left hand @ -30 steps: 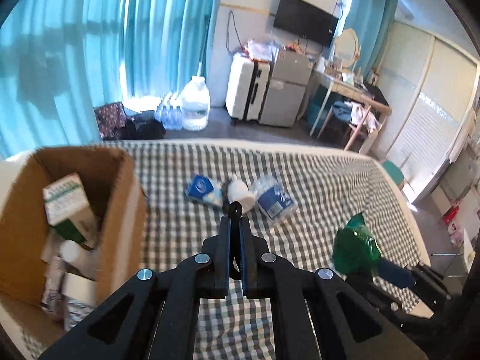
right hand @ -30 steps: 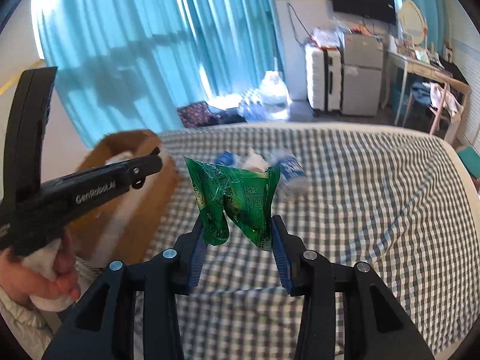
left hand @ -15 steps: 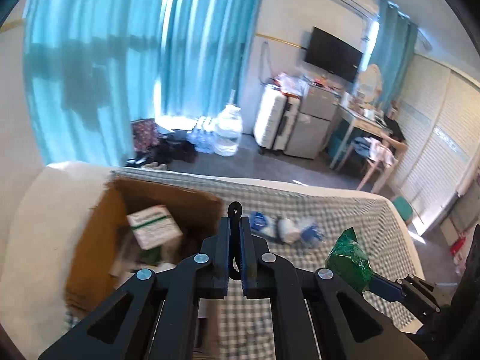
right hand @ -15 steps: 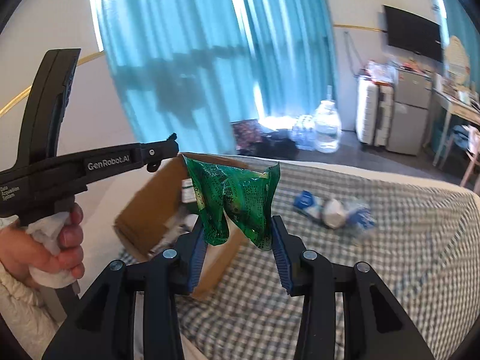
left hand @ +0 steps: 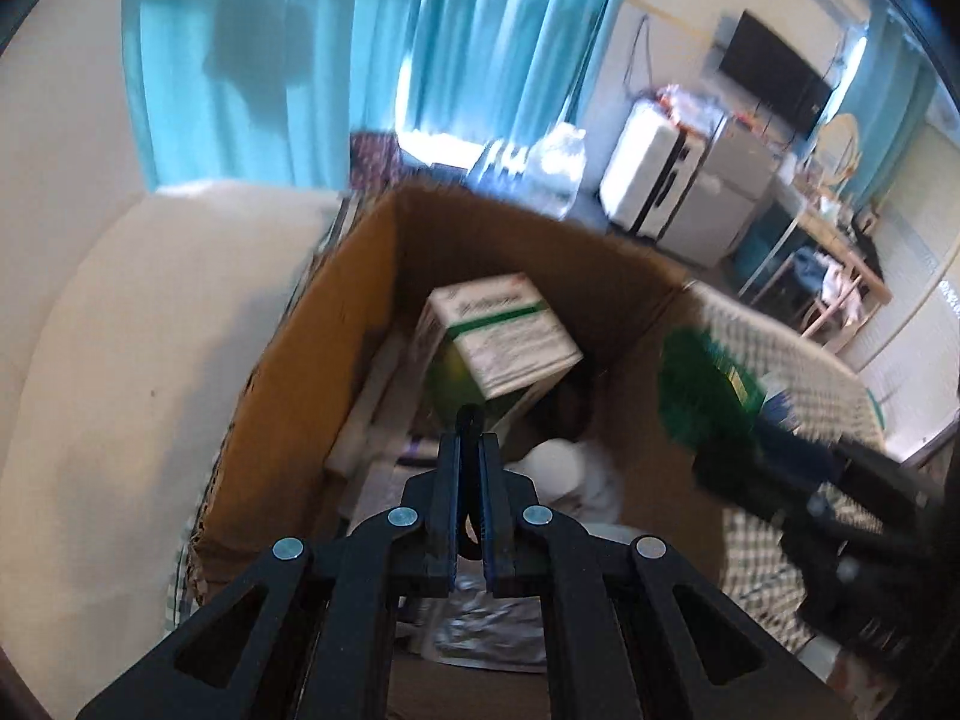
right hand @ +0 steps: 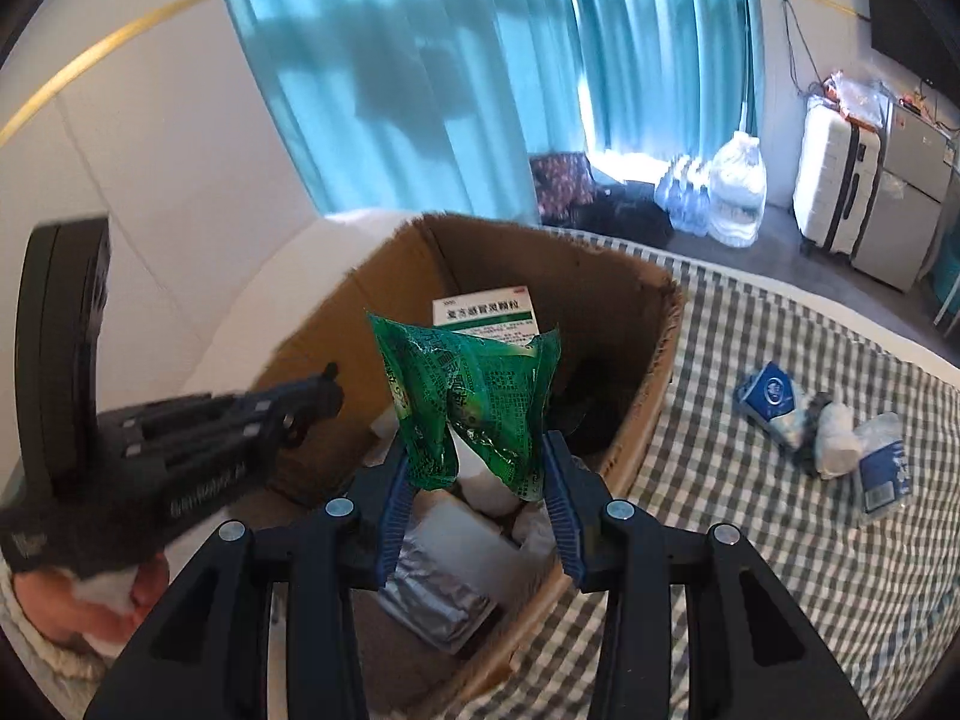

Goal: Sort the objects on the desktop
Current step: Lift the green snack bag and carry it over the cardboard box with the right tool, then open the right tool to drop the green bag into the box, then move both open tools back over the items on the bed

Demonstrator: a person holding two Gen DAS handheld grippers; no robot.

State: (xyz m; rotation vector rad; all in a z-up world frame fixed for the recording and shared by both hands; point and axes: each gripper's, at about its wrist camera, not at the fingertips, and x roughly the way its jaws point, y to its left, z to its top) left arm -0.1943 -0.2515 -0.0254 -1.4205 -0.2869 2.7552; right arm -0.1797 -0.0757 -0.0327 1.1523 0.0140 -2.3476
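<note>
1. Release is judged the step in hand: the green packet [right hand: 474, 408] is clamped between the pads of the right gripper [right hand: 477, 480] and hangs over the open box [right hand: 654, 324], at the centre of the right wrist frame.
2. The jaws should be parted only once the packet is fully inside the box rim, clear of the near wall at lower centre, so that it drops among the contents and not onto the checked cloth [right hand: 780, 540].
3. The white-and-green carton [right hand: 486, 312] already stands in the box; a low, gentle drop beside it is advised.
4. The left gripper [left hand: 470, 420] is shut on nothing and is best kept aside at the left of the frame.
5. The packet's long axis runs roughly upright in the frame, crumpled top edge uppermost, lower end pinched in the pads.
</note>
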